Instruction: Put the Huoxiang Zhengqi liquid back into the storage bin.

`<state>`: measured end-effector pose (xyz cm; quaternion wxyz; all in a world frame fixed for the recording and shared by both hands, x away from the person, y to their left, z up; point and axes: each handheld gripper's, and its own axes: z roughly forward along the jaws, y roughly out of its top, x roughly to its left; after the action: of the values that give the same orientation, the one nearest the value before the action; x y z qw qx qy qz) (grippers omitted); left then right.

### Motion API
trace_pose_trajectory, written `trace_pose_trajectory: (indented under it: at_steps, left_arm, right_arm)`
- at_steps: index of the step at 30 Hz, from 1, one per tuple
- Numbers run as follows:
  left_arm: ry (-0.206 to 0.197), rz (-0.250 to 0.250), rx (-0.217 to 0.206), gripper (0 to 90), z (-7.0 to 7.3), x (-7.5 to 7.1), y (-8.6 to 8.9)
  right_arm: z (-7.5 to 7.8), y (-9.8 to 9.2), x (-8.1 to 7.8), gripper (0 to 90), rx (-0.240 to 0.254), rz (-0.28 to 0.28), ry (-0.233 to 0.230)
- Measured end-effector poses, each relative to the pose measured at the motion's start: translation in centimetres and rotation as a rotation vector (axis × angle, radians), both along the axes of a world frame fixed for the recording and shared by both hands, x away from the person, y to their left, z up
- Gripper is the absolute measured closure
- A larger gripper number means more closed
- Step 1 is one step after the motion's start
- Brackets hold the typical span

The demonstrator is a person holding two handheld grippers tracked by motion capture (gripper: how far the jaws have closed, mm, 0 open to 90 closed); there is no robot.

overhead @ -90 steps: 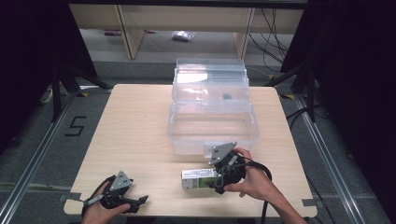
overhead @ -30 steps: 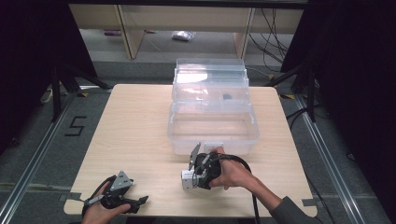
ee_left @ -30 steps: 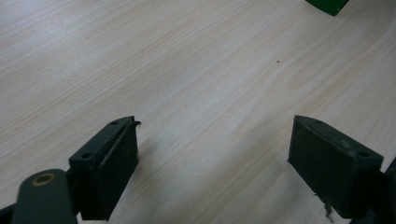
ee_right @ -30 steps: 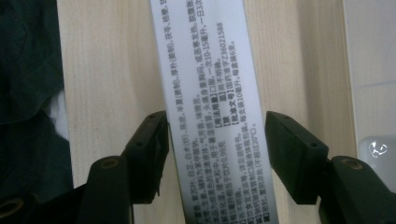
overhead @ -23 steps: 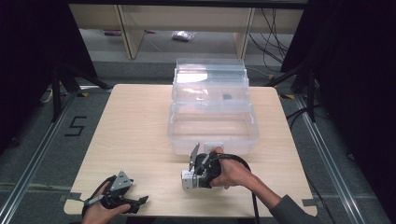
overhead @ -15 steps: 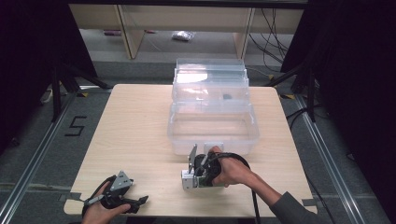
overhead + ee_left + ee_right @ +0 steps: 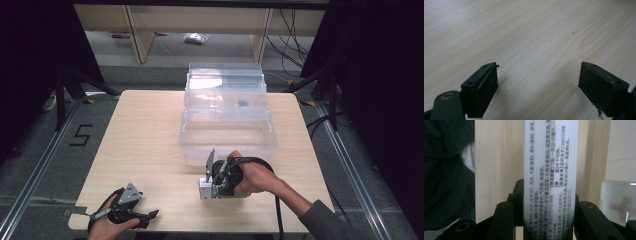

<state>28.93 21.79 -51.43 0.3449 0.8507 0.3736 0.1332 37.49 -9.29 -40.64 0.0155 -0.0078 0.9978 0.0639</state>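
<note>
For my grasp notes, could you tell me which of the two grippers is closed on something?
The right gripper: it clamps the white printed box, near the clear bin. The left gripper is open over bare table.

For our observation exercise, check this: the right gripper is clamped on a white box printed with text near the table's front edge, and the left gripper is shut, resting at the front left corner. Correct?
Not quite. The left gripper is open: the left gripper view shows its jaws wide apart over bare table. The rest holds: the right gripper is clamped on the white box.

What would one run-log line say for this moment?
right gripper: jaws shut on white box | left gripper: jaws open, on table | clear bin: open behind
</note>
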Motion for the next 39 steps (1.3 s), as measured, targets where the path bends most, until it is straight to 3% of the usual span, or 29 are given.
trace_pose_trajectory:
  at_steps: [1,2,3,5,6,7,8,9,11,13,14,16,17,18,22,23,27,28,29,32,34,35,36,38,39]
  left_arm:
    - [0.001,0.001,-0.003,15.4,0.0,0.0,0.0]
    - [0.0,0.001,-0.003,15.4,0.0,0.0,0.0]
    - [-0.001,-0.001,-0.002,15.4,0.0,0.0,0.0]
    - [0.001,0.011,-0.011,15.4,-0.1,0.0,-0.1]
    - [0.001,0.015,-0.015,15.4,-0.1,0.0,-0.1]
    - [-0.002,-0.001,0.009,15.4,0.1,0.0,0.1]
    - [0.0,0.002,0.002,15.4,0.0,0.0,0.1]
    - [0.0,0.006,-0.003,15.4,0.0,0.0,0.0]
    - [-0.004,0.014,-0.021,15.4,-0.1,0.0,-0.1]
    - [-0.005,0.016,-0.015,15.4,-0.1,0.0,-0.1]
    - [-0.006,0.015,-0.02,15.4,-0.1,0.0,-0.1]
    - [-0.006,0.022,-0.021,15.4,-0.2,0.0,-0.1]
    - [-0.004,0.022,-0.021,15.4,-0.1,0.0,-0.1]
    - [-0.006,0.021,-0.021,15.4,-0.2,0.0,-0.1]
    - [0.0,0.027,-0.029,15.4,-0.1,0.0,-0.1]
    - [0.003,0.005,-0.006,15.4,0.0,0.0,0.1]
    - [0.001,0.025,-0.03,15.4,-0.1,0.0,-0.1]
    - [0.001,0.001,-0.005,15.4,0.0,0.0,0.1]
    - [0.003,0.004,-0.005,15.4,0.0,0.0,0.0]
    - [0.002,0.005,-0.007,15.4,0.0,0.0,0.0]
    - [0.003,0.002,-0.002,15.4,0.0,0.0,0.1]
    - [0.004,0.001,-0.003,15.4,0.0,0.0,0.1]
    - [0.006,0.002,-0.002,15.4,0.0,0.0,0.1]
    - [0.007,0.003,-0.004,15.4,0.0,0.0,0.1]
    - [0.01,0.006,-0.008,15.4,0.0,0.0,0.0]
  right_arm:
    - [0.3,-0.1,0.1,64.8,0.01,0.012,-0.004]
    - [0.6,-0.3,-0.1,64.8,0.012,-0.025,-0.004]
    - [0.8,-0.4,0.3,64.8,0.025,0.028,-0.011]
    - [1.6,-0.6,0.2,64.8,0.027,-0.018,0.002]
    - [2.0,-0.9,0.5,64.8,0.044,0.004,0.003]
    - [2.3,-1.0,0.5,64.8,0.046,-0.012,0.003]
    - [2.7,-1.1,0.8,64.8,0.052,0.019,-0.007]
    - [3.2,-1.3,0.7,64.8,0.046,-0.016,-0.001]
    - [3.9,-1.5,1.0,64.8,0.057,0.008,-0.011]
    - [4.7,-1.8,1.1,64.8,0.066,-0.028,-0.016]
    - [5.1,-1.9,1.6,64.9,0.076,0.019,-0.03]
    - [5.9,-2.2,1.7,64.9,0.082,-0.006,-0.036]
    - [6.1,-2.2,2.0,64.9,0.092,0.023,-0.04]
    - [6.5,-2.4,1.9,65.0,0.088,-0.013,-0.037]
    - [7.7,-2.6,2.5,65.0,0.096,-0.001,-0.046]
    - [8.1,-2.8,2.6,65.0,0.1,-0.013,-0.047]
    - [9.6,-3.0,3.0,65.1,0.099,-0.028,-0.062]
    - [10.2,-3.1,3.1,65.1,0.096,-0.048,-0.074]
    - [10.4,-3.2,3.5,65.1,0.107,-0.023,-0.083]
    - [11.4,-3.6,3.9,65.1,0.118,-0.053,-0.087]
    - [11.8,-3.9,4.3,65.2,0.112,-0.068,-0.094]
    - [11.9,-4.0,4.8,65.2,0.114,-0.045,-0.101]
    - [12.1,-4.3,4.9,65.2,0.095,-0.084,-0.091]
    - [12.2,-4.5,5.7,65.3,0.098,-0.062,-0.102]
    - [12.2,-4.6,5.9,65.3,0.096,-0.09,-0.102]
